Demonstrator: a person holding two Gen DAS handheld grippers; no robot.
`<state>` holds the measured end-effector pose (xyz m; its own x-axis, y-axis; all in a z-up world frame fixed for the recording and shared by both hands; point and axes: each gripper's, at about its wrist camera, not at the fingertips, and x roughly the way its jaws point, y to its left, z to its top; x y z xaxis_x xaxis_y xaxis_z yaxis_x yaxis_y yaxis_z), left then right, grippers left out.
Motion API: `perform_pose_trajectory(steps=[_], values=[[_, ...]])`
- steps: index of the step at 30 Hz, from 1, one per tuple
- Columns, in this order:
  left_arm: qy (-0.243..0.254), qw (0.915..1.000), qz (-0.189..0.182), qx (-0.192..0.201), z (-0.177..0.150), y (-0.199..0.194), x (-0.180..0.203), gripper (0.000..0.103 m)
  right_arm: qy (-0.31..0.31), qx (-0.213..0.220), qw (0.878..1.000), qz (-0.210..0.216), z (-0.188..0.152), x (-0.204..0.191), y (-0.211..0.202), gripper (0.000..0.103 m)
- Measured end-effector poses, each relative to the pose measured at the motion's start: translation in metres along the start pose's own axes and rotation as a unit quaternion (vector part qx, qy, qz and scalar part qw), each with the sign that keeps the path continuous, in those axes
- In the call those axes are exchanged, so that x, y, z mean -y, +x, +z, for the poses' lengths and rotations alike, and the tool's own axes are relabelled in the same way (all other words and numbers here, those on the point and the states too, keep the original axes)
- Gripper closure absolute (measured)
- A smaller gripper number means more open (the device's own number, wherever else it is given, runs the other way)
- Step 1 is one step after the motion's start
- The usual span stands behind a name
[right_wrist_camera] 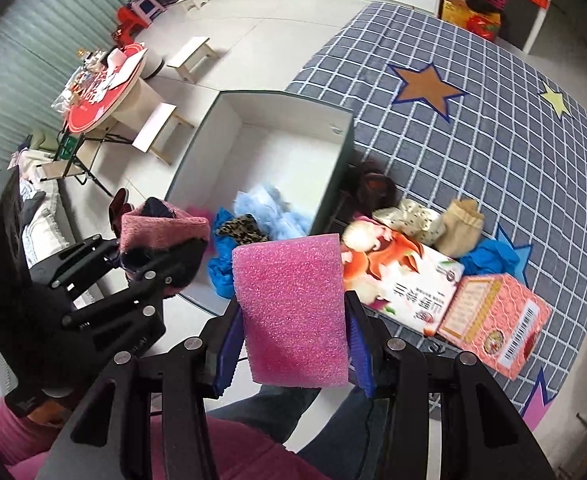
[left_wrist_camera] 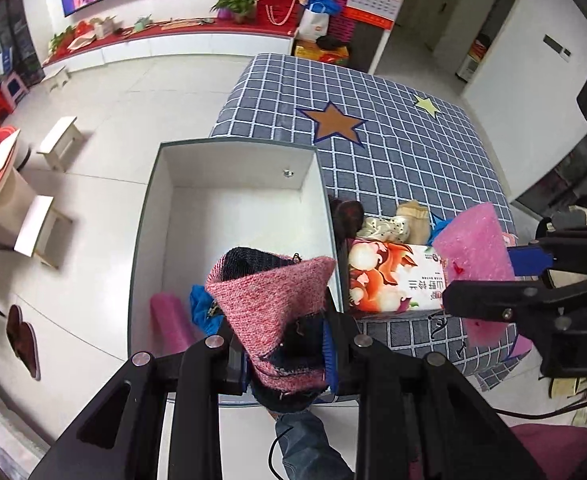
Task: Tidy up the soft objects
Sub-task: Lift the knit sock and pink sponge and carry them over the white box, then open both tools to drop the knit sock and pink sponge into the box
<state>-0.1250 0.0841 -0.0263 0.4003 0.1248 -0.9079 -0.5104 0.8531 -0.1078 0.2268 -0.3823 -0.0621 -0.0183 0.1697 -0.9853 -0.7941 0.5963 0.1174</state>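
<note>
My left gripper (left_wrist_camera: 289, 354) is shut on a pink knitted sock (left_wrist_camera: 277, 300) with dark lining, held over the near end of the open white box (left_wrist_camera: 229, 168). The same sock (right_wrist_camera: 161, 228) and left gripper (right_wrist_camera: 149, 264) show at the left of the right wrist view. My right gripper (right_wrist_camera: 293, 344) is shut on a pink foam block (right_wrist_camera: 291, 312), held above the box's near right corner. That foam block (left_wrist_camera: 473, 248) and right gripper (left_wrist_camera: 493, 276) appear at the right of the left wrist view. Inside the box (right_wrist_camera: 289, 128) lie a light blue fluffy item (right_wrist_camera: 273, 208), a leopard-print piece (right_wrist_camera: 241, 228) and a blue cloth (right_wrist_camera: 221, 268).
On the checked tablecloth (left_wrist_camera: 413, 152) right of the box sit a printed carton (right_wrist_camera: 401, 280), a pink carton (right_wrist_camera: 493, 316), a beige sock (right_wrist_camera: 463, 224), a spotted cloth (right_wrist_camera: 409, 216), a blue cloth (right_wrist_camera: 493, 256) and a dark furry item (right_wrist_camera: 373, 188). Stools (left_wrist_camera: 59, 142) stand on the tiled floor.
</note>
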Motion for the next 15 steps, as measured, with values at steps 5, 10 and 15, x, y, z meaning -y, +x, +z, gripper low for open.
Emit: perform_pose_trajectory(steps=[5,10,15], values=[[-0.010,0.9999,0.002,0.002,0.000,-0.001,-0.007,0.074,-0.016,-0.007,1.000,-0.002,0.007,-0.009,0.004,0.055],[-0.020,0.9998,0.004,-0.001,0.002,0.002,-0.012,0.074,-0.020,-0.009,1.000,-0.004,0.014,-0.013,0.007,0.055],[-0.028,0.9996,0.003,-0.002,0.002,0.003,-0.017,0.073,-0.024,-0.013,1.000,-0.005,0.019,-0.017,0.009,0.055]])
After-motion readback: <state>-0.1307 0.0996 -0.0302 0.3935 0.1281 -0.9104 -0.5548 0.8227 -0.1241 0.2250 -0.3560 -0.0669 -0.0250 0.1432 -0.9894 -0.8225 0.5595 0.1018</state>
